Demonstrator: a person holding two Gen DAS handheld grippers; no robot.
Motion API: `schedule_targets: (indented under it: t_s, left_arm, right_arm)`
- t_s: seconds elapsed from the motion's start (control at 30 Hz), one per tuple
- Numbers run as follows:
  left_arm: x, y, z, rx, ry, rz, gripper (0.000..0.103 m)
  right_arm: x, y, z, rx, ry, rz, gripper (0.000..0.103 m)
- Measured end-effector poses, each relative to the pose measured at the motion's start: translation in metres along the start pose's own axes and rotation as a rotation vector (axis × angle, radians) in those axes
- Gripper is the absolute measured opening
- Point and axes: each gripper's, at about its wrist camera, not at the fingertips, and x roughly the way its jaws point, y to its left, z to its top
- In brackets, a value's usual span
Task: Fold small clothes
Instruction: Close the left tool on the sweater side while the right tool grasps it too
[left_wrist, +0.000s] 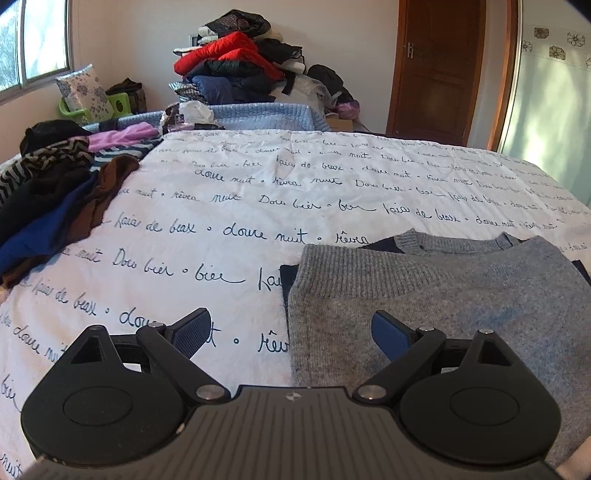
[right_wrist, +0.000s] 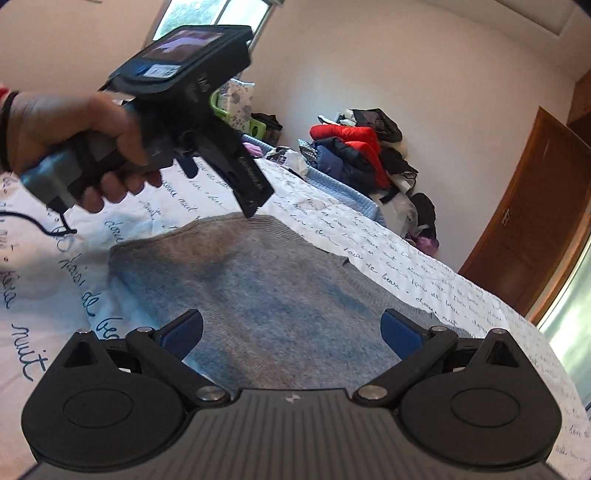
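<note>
Grippers: two. The left gripper (left_wrist: 291, 332) and the right gripper (right_wrist: 291, 332) each carry two fingers with blue pads.

Hands: one hand (right_wrist: 74, 140), at the left of the right wrist frame.

Sweaters: one grey sweater (left_wrist: 443, 306), lower right of the left wrist frame, with a dark garment (left_wrist: 286, 277) showing at its edge; the number of dark pieces under it cannot be told.

Bedspreads: one lettered bedspread (left_wrist: 221, 206).

Clothes heaps: two. One heap (left_wrist: 55, 192) lies at the left edge; one pile (left_wrist: 236, 62) stands at top centre. Items within each cannot be counted.

Doors: one door (left_wrist: 436, 70), upper right.

Windows: one window (left_wrist: 29, 40), upper left.

Pillows: one flowered pillow (left_wrist: 86, 92).
</note>
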Motion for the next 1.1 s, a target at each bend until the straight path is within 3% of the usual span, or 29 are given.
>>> schedule_targets:
  t_s: [0.07, 0.17, 0.4, 0.5, 0.6, 0.87, 0.97, 1.1]
  left_arm:
    - [0.012, 0.013, 0.005, -0.041, 0.04, -0.062, 0.092]
    - [0.029, 0.03, 0.013, -0.113, 0.106, -0.135, 0.092]
    - [0.061, 0.057, 0.023, -0.278, 0.173, -0.234, 0.092]
    - [0.073, 0.056, 0.024, -0.304, 0.21, -0.31, 0.092]
    - [0.085, 0.051, 0.022, -0.315, 0.238, -0.338, 0.092]
    - [0.107, 0.045, 0.025, -0.382, 0.235, -0.469, 0.092]
    - [0.114, 0.047, 0.025, -0.419, 0.221, -0.5, 0.092]
    - [0.119, 0.051, 0.025, -0.452, 0.201, -0.527, 0.086]
  right_arm:
    - [0.002, 0.015, 0.0, -0.061, -0.004, -0.038, 0.103]
    - [0.005, 0.031, -0.001, -0.143, -0.022, -0.028, 0.103]
    - [0.015, 0.064, -0.003, -0.292, -0.024, -0.026, 0.103]
    - [0.019, 0.073, -0.005, -0.314, -0.025, -0.037, 0.103]
    - [0.026, 0.078, -0.004, -0.331, -0.031, -0.076, 0.103]
    - [0.048, 0.092, 0.002, -0.38, -0.059, -0.143, 0.096]
    - [0.055, 0.097, 0.006, -0.402, -0.064, -0.145, 0.085]
    - [0.067, 0.105, 0.009, -0.432, -0.041, -0.095, 0.049]
